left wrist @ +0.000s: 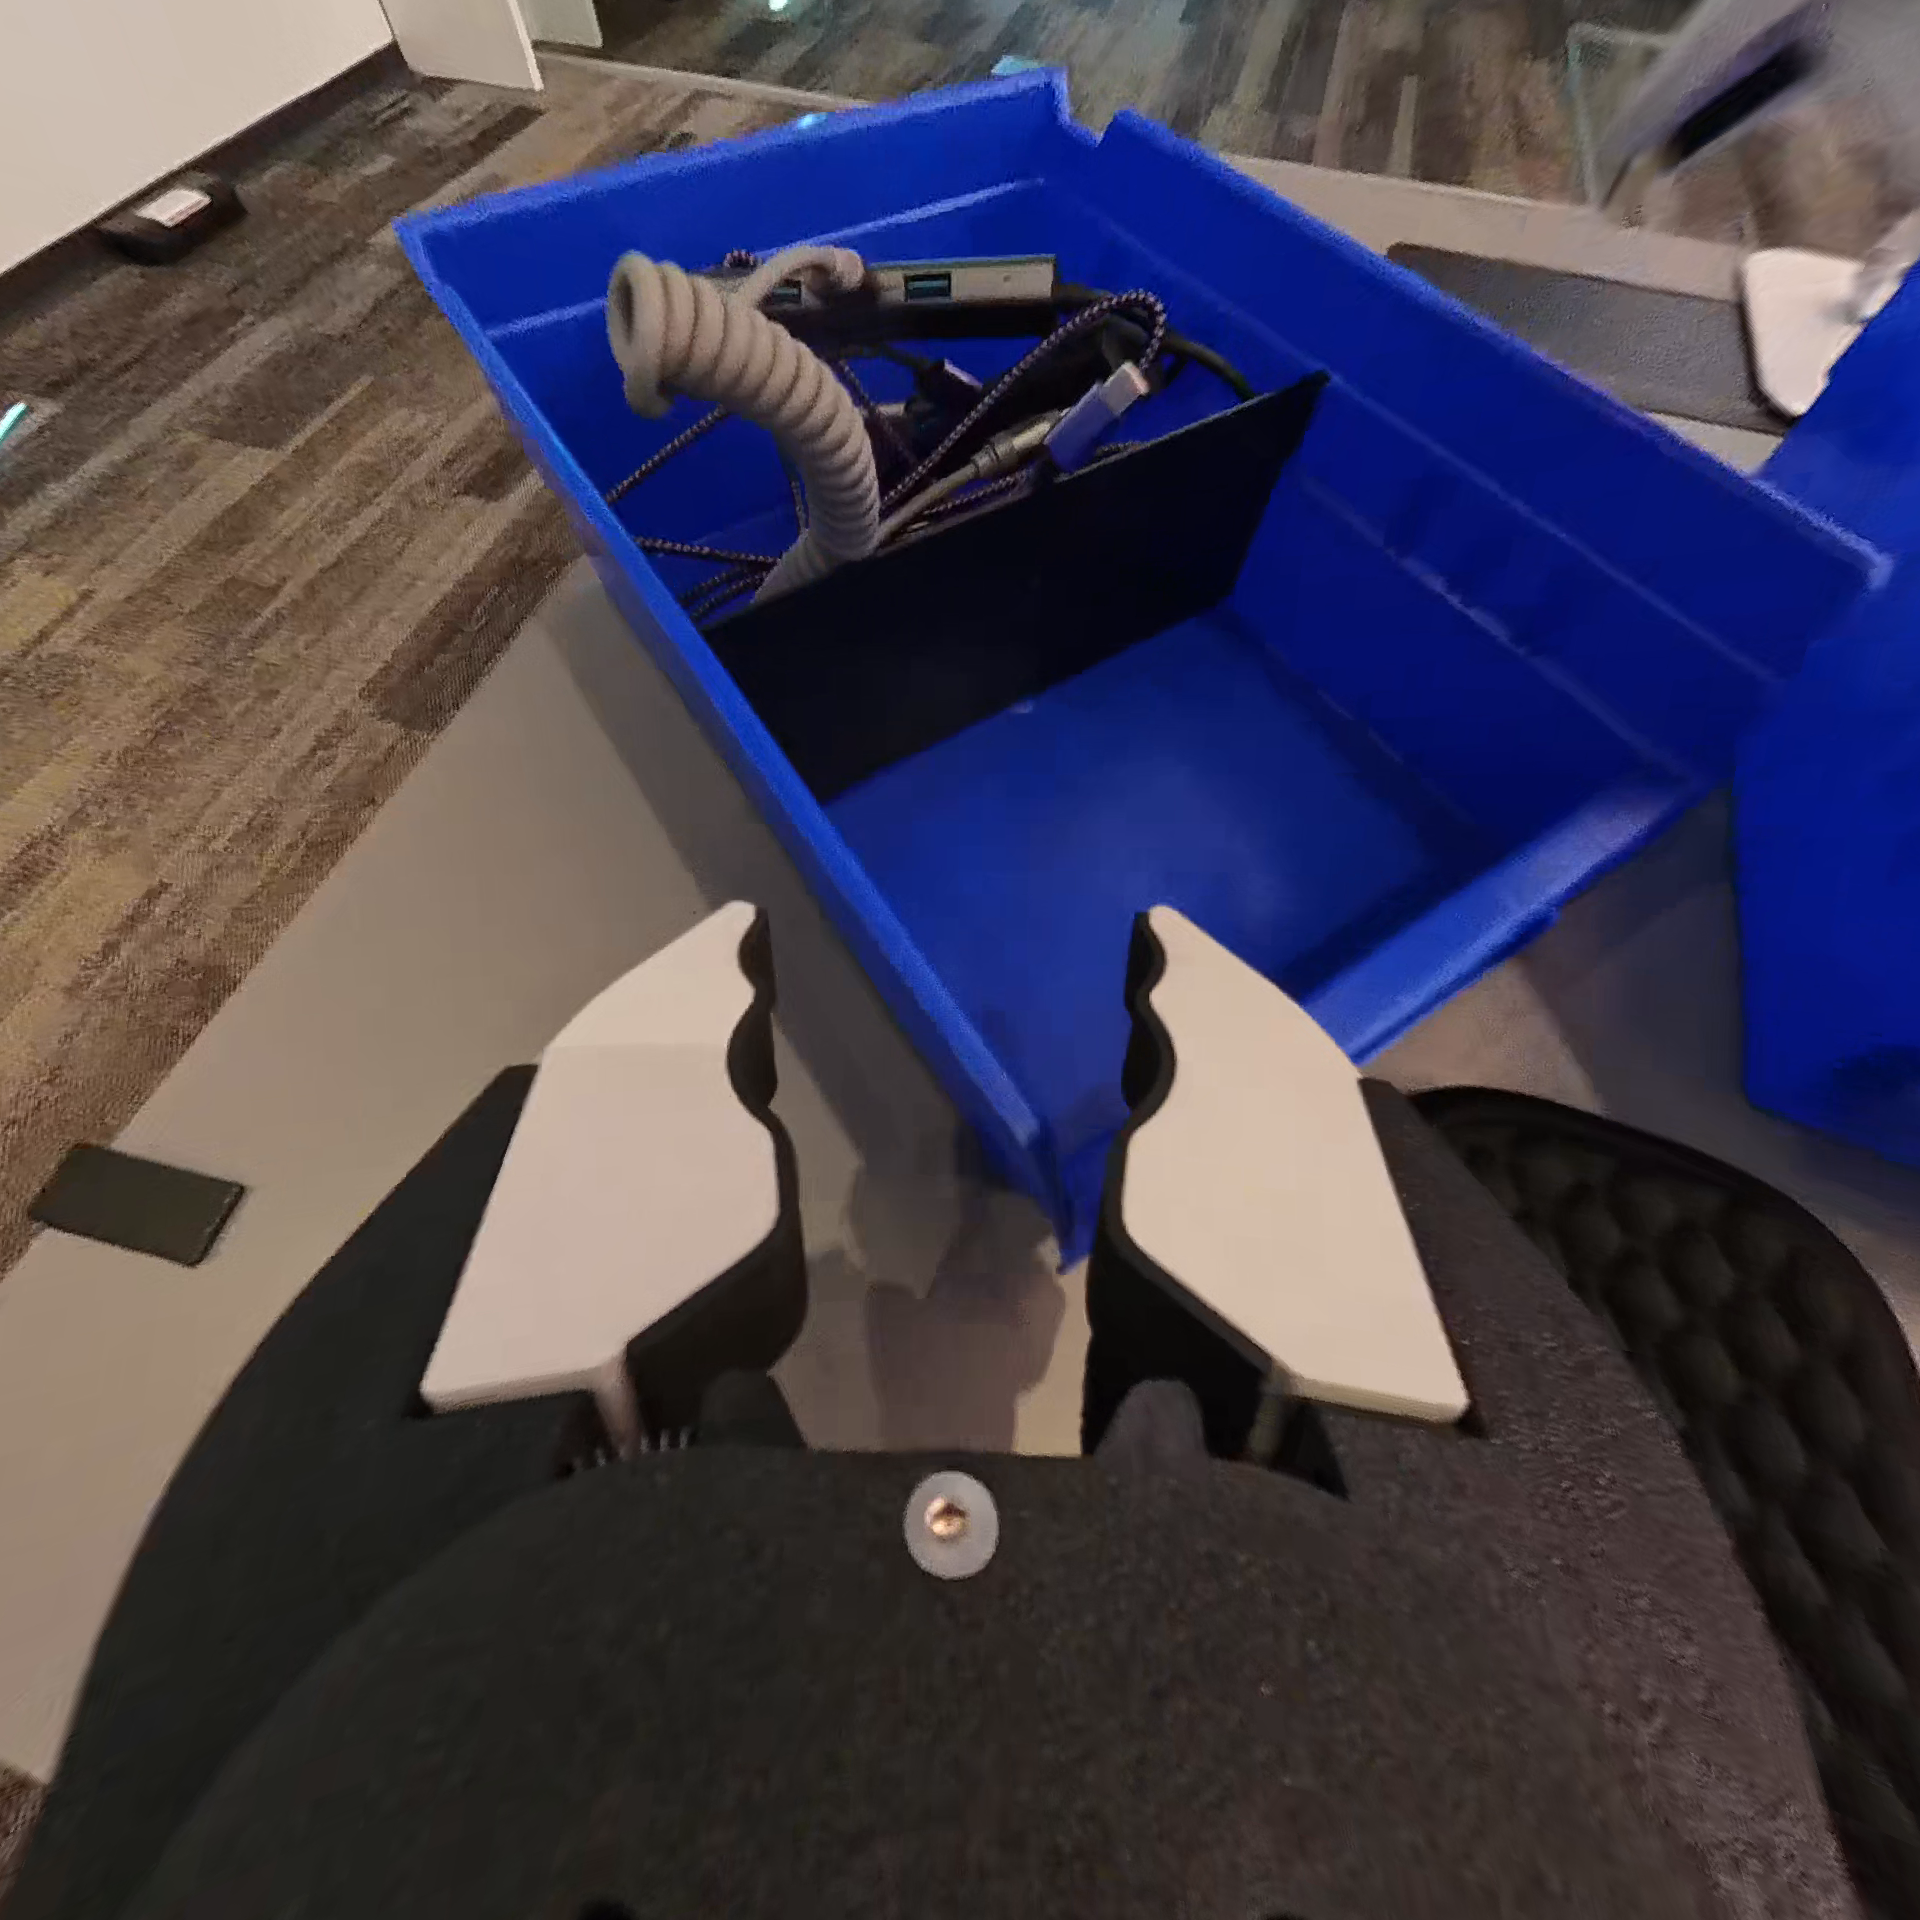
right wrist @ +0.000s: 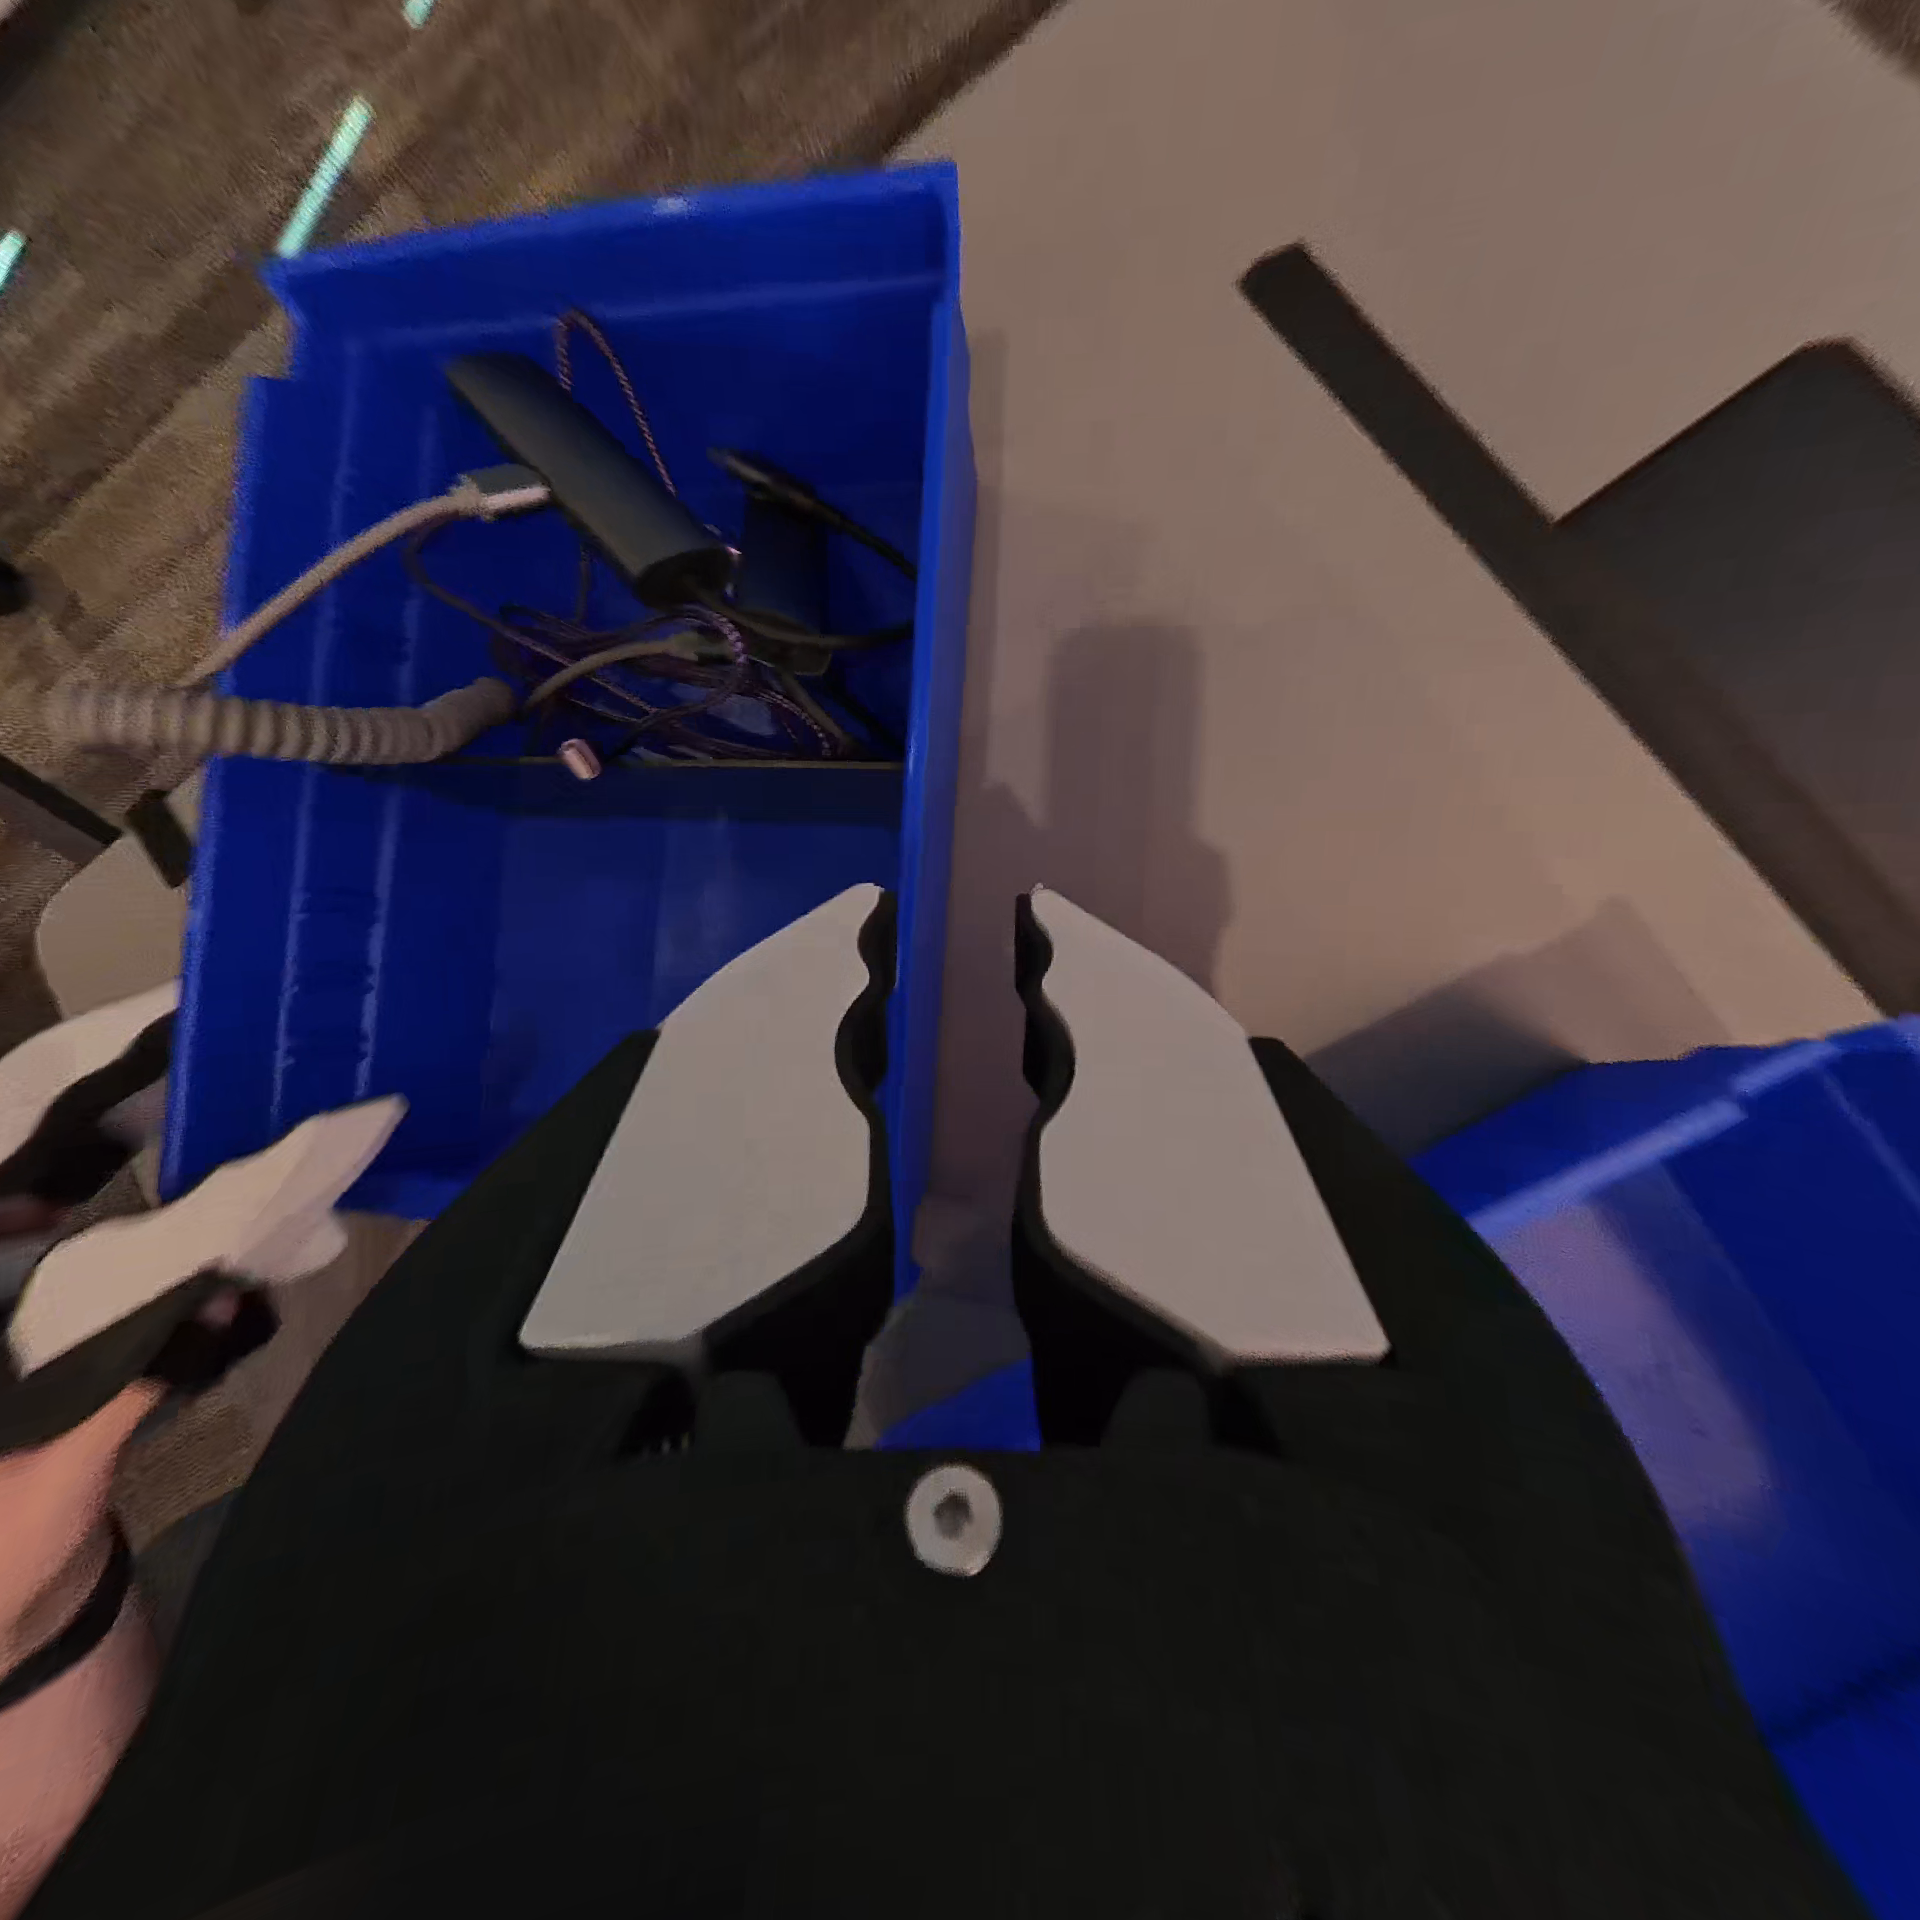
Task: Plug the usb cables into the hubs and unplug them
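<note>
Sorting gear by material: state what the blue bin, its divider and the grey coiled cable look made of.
Blue bin: apparently moulded plastic, smooth with a slight sheen and ribbed walls. Divider: thin, dark, matte sheet, plastic or card; can't tell which. Grey coiled cable: looks like a matte rubbery or fabric jacket wound in tight coils; blur leaves the finish uncertain.

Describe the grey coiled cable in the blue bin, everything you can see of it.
The coiled cable is pale grey, spiralled like a phone cord, with a matte, rubbery look. It lies in the bin's far compartment, behind the dark divider, among purple braided cables and near a hub. In the left wrist view it arches up and curls over at its top. Neither gripper touches it.
</note>
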A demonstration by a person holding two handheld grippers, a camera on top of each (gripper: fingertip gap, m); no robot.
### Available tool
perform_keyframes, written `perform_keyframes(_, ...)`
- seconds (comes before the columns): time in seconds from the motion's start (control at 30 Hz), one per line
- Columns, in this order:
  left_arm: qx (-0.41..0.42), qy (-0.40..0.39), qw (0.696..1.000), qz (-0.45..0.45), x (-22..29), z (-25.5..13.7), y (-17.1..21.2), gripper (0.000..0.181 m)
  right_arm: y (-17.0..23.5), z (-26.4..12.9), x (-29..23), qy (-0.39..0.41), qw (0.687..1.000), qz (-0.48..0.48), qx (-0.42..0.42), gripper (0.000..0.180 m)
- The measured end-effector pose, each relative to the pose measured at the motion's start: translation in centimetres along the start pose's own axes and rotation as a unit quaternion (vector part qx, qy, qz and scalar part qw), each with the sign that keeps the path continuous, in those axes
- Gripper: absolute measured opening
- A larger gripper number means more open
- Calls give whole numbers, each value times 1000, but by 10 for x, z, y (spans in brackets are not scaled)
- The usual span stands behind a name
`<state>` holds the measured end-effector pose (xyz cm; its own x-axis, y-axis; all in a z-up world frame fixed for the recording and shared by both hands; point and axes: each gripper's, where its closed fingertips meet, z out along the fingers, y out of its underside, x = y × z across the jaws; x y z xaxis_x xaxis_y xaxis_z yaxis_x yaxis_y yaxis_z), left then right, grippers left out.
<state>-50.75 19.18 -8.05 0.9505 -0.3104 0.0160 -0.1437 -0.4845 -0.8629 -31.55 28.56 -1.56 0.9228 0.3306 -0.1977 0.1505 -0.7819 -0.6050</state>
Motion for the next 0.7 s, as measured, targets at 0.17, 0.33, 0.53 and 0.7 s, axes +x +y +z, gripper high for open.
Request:
perform_keyframes(0.17, -23, 24, 999, -28, 0, 19, 9, 53, 12, -76, -4, -33, 997, -45, 59, 20)
perform_keyframes(0.33, -45, 26, 999, -3, -20, 21, 7, 42, 55, -140, 22, -1, 994, -74, 75, 19)
perform_keyframes(0.53, -91, -18, 993, 71, -86, 26, 2, 11, 118, -187, 66, 37, 995, -66, 58, 19)
perform_keyframes(0.7, -118, 49, 983, 131, -112, 40, -5, 10, 160, -211, 92, 55, 996, -48, 46, 17)
